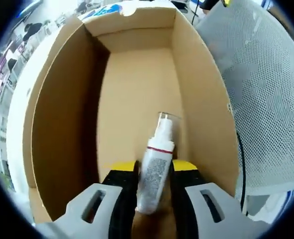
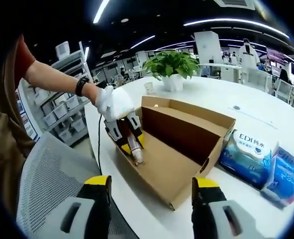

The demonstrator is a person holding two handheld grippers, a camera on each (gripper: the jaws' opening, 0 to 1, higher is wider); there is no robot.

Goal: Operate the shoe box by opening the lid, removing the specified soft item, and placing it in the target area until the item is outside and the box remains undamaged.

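Note:
An open brown cardboard shoe box [image 1: 137, 84] [image 2: 181, 139] stands on a white round table [image 2: 246, 104], its lid folded back. My left gripper [image 1: 154, 172] [image 2: 129, 132] is shut on a small white spray bottle [image 1: 156, 164] [image 2: 136, 149] with a clear cap, held just over the near end of the box's inside. A gloved hand [image 2: 113, 102] holds that gripper. My right gripper [image 2: 151, 191] hangs open in front of the box, above the table's edge, with nothing between its jaws.
A grey mesh chair back [image 1: 266, 99] [image 2: 52, 189] sits beside the box. Blue tissue packs [image 2: 248, 152] [image 2: 283, 179] lie to the right of the box. A potted plant [image 2: 171, 67] and a small cup [image 2: 148, 87] stand farther back on the table.

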